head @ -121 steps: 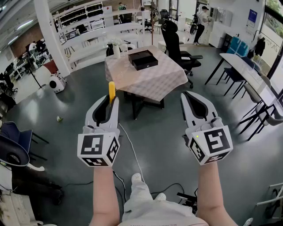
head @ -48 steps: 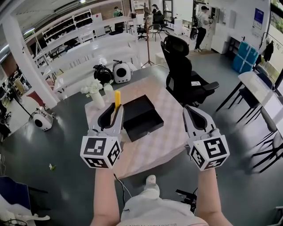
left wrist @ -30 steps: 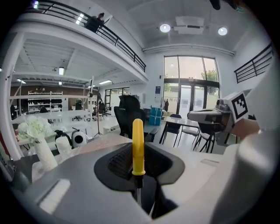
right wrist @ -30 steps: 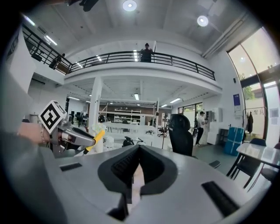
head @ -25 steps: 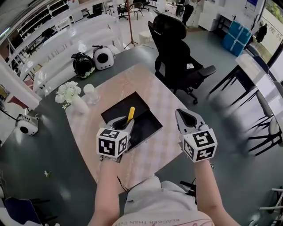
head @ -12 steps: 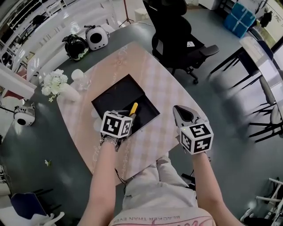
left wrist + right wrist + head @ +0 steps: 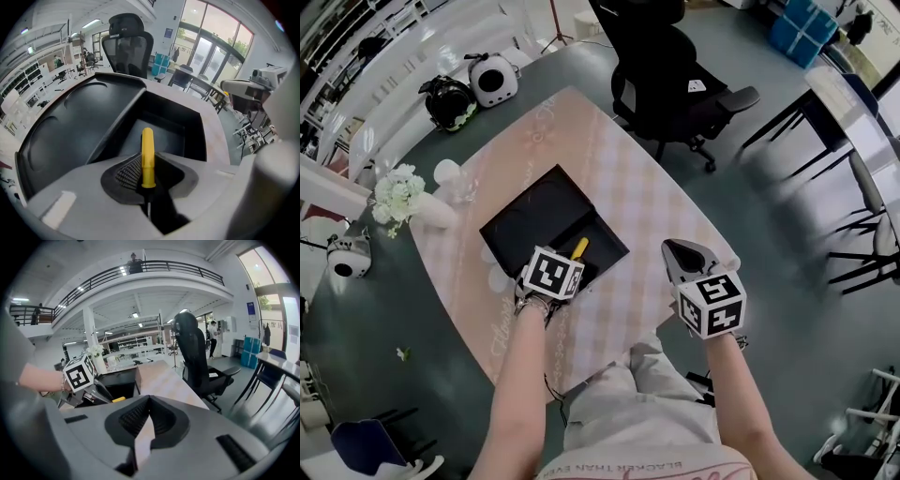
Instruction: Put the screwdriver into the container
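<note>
My left gripper (image 7: 566,261) is shut on the screwdriver (image 7: 579,248), whose yellow handle sticks out past the jaw tips. It points steeply down over the open compartment of the black container (image 7: 605,251), whose lid (image 7: 528,212) lies open to the left. In the left gripper view the screwdriver handle (image 7: 147,150) hangs just above the compartment floor (image 7: 176,138), between the left gripper's jaws (image 7: 146,163). My right gripper (image 7: 683,255) is shut and empty at the table's near right edge. From the right gripper view (image 7: 149,400) the left gripper (image 7: 77,374) and yellow handle (image 7: 118,399) show at the container (image 7: 123,379).
The container sits on a table with a pink checked cloth (image 7: 652,202). A vase of white flowers (image 7: 401,195) and a glass (image 7: 450,174) stand at its far left. A black office chair (image 7: 670,70) stands behind the table, and another table (image 7: 862,131) to the right.
Both grippers have come down toward the table. The left one has tipped downward, bringing the screwdriver over the container's open compartment. The head view now looks more steeply down.
</note>
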{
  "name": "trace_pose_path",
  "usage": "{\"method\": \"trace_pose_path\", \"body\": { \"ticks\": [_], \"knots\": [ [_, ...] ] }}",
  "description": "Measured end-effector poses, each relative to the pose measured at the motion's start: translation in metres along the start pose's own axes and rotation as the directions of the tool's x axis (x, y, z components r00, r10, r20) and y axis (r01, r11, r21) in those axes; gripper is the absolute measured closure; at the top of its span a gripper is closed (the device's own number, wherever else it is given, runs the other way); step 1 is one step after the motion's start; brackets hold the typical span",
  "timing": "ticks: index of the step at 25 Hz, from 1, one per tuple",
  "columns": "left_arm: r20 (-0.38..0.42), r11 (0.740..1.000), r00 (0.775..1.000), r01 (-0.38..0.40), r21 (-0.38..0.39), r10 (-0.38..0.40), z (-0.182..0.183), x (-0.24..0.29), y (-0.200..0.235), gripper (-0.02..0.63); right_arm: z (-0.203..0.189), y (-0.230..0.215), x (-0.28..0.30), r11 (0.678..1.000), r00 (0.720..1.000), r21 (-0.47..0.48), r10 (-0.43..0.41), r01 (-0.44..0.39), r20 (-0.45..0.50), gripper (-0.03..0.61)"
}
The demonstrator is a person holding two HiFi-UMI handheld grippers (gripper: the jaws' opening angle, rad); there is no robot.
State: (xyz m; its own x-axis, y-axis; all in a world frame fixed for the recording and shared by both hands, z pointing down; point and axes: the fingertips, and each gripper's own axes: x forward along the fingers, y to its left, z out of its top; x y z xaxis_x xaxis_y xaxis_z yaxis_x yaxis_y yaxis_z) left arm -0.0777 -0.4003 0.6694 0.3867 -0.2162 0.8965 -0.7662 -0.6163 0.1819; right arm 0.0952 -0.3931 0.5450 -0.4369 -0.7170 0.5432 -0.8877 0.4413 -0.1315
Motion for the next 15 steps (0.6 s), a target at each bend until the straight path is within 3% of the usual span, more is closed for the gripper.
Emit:
{"method": "trace_pose_path", "body": {
  "ticks": [7,9,11,15],
  "knots": [
    [-0.015,1.0,1.0,0.005,-0.005,-0.005,0.003,0.004,-0.002,0.52,0.005,0.0,0.005,1.0,1.0,-0.008,0.015,-0.015,-0.001,0.574],
    [-0.023,1.0,0.999,0.027,-0.003,-0.027,0.001,0.004,-0.008,0.482,0.01,0.0,0.004,1.0,1.0,-0.014,0.019,-0.019,0.005,0.574],
    [-0.017,0.999,0.999,0.051,-0.014,-0.051,0.003,0.002,-0.014,0.398,0.014,-0.001,0.003,1.0,1.0,-0.018,0.02,-0.02,0.012,0.574],
    [0.016,0.998,0.998,0.058,-0.019,-0.058,0.011,-0.008,-0.017,0.383,0.02,-0.003,0.0,1.0,1.0,-0.024,0.018,-0.018,0.025,0.574]
  ]
}}
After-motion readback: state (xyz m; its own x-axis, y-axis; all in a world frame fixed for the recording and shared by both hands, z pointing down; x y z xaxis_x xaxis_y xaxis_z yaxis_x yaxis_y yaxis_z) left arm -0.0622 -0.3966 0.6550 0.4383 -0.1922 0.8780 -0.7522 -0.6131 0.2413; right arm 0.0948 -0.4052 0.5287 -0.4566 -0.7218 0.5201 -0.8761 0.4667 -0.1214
